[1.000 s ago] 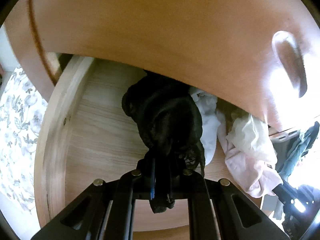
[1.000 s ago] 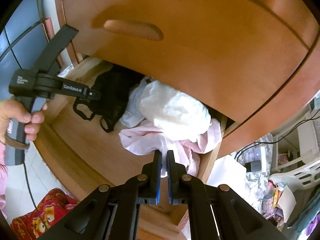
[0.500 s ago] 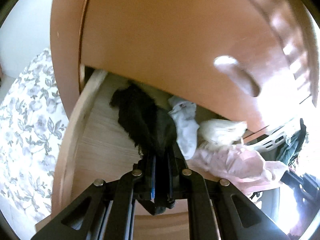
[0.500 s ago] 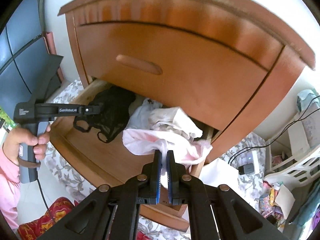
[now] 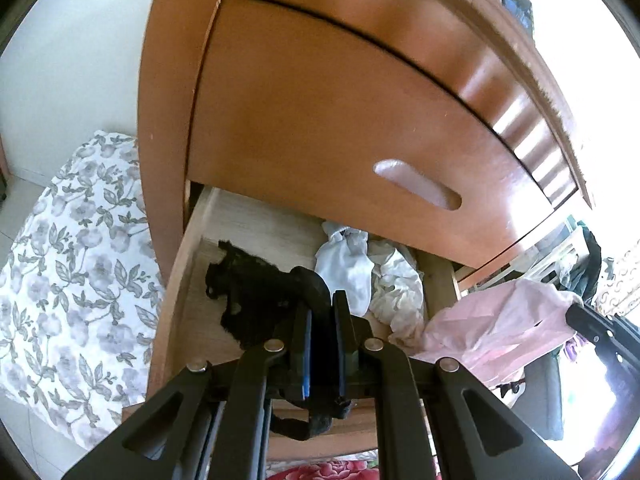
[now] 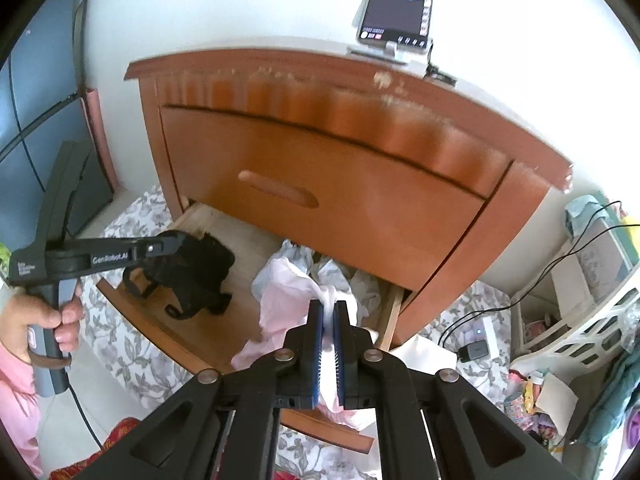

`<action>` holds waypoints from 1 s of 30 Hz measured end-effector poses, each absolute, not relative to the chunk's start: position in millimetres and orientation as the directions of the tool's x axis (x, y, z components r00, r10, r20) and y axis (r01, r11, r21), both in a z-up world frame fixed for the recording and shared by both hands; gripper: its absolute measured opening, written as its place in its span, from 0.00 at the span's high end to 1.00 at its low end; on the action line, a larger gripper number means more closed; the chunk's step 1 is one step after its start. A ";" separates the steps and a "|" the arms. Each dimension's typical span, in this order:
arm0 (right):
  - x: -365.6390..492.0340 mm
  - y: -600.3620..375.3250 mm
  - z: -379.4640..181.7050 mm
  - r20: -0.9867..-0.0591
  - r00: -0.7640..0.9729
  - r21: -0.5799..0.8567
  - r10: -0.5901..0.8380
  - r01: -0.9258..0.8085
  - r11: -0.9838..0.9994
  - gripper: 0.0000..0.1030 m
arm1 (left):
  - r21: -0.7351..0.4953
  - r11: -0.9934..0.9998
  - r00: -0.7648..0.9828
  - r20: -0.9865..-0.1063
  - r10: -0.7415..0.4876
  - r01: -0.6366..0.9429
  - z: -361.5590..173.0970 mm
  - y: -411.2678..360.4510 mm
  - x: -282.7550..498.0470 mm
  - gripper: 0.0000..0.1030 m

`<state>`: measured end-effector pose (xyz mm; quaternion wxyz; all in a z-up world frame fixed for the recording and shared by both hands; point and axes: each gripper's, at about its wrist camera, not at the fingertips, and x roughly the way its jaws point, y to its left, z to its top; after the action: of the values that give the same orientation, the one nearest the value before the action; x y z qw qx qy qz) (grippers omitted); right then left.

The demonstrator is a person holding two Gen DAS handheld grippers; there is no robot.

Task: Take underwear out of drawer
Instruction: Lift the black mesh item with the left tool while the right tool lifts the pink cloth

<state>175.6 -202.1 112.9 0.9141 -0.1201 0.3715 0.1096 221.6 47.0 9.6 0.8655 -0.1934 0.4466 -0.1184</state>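
Observation:
The low drawer [image 5: 188,264] of the wooden nightstand [image 6: 360,184] stands pulled out. My left gripper [image 5: 320,312] is shut on black lace underwear [image 5: 256,292], which hangs over the drawer's left part. In the right wrist view the same left gripper [image 6: 182,245] holds the black underwear [image 6: 192,276] in the air, with a hand [image 6: 44,316] on its handle. My right gripper [image 6: 327,308] is shut on pale pink underwear [image 6: 280,300], lifted over the drawer's front right. The pink underwear [image 5: 492,328] also shows in the left wrist view.
White garments [image 5: 348,268] lie crumpled at the back of the drawer. Above it is a shut drawer front with a recessed handle [image 6: 276,192]. A phone on a stand [image 6: 396,4] sits on top. Floral fabric [image 5: 72,264] covers the floor; a white basket [image 6: 580,332] and charger cables [image 6: 476,348] are at right.
Both grippers have risen and drawn back from the drawer, each with its garment. The black underwear left the drawer floor, and the pink piece came off the white pile.

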 end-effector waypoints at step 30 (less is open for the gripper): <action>111.2 -252.8 213.0 -0.540 0.839 -0.108 0.069 -0.151 0.983 0.95 | -0.371 0.925 0.662 -0.672 -0.332 0.086 112.1 26.8 176.7 0.91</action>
<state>111.2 -252.8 213.0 0.9561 -0.0730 0.2778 0.0575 176.7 26.8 112.1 0.8982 -0.1553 0.3944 -0.1164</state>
